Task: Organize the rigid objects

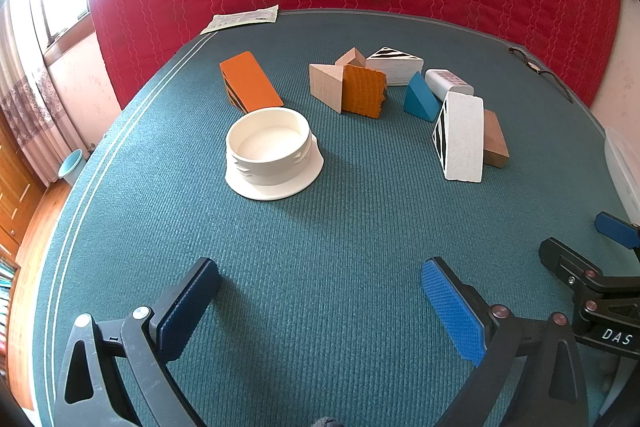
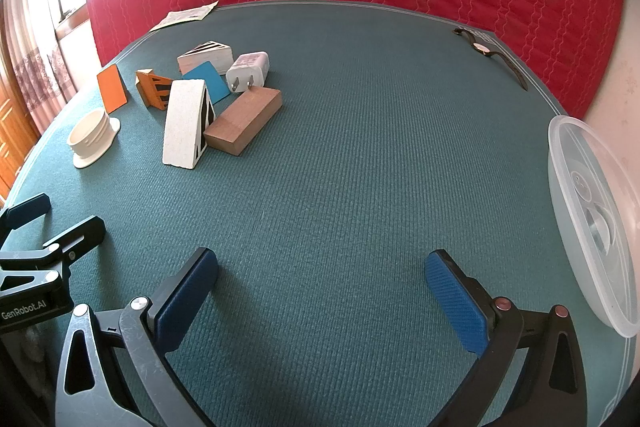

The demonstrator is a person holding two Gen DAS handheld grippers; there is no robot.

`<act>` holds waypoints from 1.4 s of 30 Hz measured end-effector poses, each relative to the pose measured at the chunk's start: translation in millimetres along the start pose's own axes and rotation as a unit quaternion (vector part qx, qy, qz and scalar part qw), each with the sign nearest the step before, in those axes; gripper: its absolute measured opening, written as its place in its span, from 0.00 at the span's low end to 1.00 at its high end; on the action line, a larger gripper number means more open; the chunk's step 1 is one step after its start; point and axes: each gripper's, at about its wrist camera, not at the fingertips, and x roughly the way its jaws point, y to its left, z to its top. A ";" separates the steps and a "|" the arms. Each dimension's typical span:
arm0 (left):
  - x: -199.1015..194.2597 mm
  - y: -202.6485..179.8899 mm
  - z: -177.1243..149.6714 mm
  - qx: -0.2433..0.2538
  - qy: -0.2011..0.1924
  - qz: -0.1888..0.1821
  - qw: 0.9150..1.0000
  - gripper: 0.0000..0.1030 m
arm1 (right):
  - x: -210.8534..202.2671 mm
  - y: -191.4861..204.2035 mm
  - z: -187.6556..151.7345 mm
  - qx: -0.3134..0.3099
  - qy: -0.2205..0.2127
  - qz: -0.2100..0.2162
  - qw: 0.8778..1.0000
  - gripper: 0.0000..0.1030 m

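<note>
Lying flat, the brown block (image 2: 243, 120) runs lengthwise up-right on the mat while both grippers (image 1: 320, 307) (image 2: 322, 301) gape empty.

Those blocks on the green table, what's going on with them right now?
Nothing is being handled yet. The left gripper and right gripper both hang over bare green table, jaws wide open and empty. The blocks lie loose in a cluster: a white striped wedge leaning against a brown block, a blue wedge, an orange block, and a white charger plug. A white round container sits empty nearby, and a clear plastic lid lies at the table's right edge.
</note>
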 end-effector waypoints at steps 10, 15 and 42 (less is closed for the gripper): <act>0.0 0.0 0.0 0.000 0.000 0.000 1.000 1.00 | 0.0 -0.3 0.8 0.000 0.000 0.000 1.000 1.00; 0.0 0.1 0.1 0.000 0.000 0.001 1.000 1.00 | -0.1 -0.5 1.1 0.000 0.000 0.000 1.000 1.00; 1.6 7.0 5.9 0.011 0.023 -0.011 1.000 1.00 | -0.2 -0.9 -2.5 -0.003 0.011 0.006 1.000 1.00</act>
